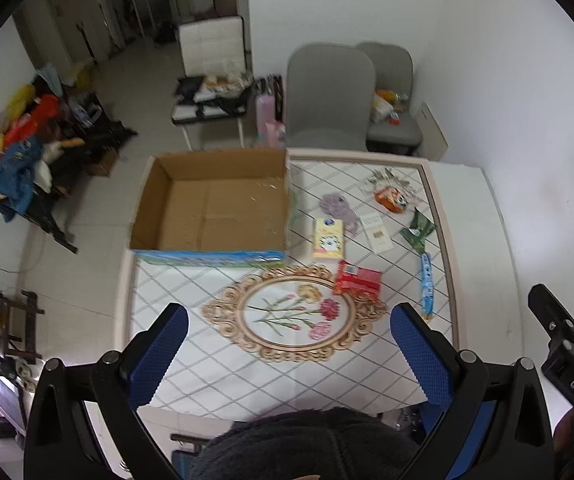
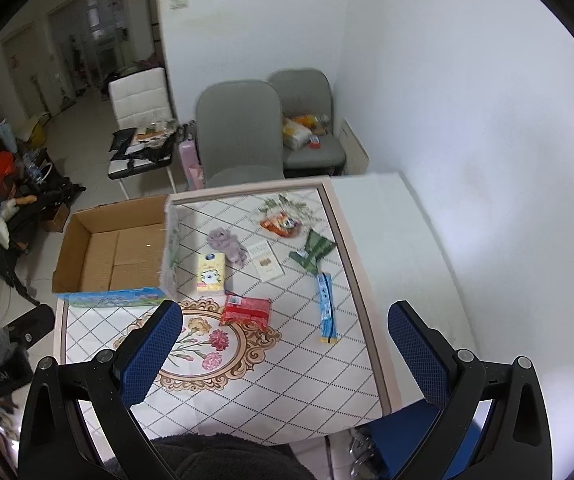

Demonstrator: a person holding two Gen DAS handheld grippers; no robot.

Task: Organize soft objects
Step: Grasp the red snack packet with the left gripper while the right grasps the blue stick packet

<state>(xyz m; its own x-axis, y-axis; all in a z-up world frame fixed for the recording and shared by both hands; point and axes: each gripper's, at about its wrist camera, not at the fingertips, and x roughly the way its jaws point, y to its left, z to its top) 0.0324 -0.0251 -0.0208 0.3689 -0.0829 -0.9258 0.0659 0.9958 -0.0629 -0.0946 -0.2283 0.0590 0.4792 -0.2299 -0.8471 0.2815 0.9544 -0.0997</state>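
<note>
Grippers [image 1: 289,344] [image 2: 285,344] agape above table [image 1: 247,380]

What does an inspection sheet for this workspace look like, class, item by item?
Surface: table under a white diamond-patterned cloth with an oval flower motif.
Job's things: open brown cardboard box, nothing seen inside; beside it a yellow tissue pack, red wrapped pack, purple fluffy scrunchie, white flat card packet, green foil pouch, orange snack bag, long blue tube packet.
Clutter: nothing seen beyond these.
Grippers: left gripper and right gripper both open, above the table, holding nothing.
Cables: nothing seen on the table.
Surroundings: two grey chairs, white chair, clothes pile on the floor.
</note>
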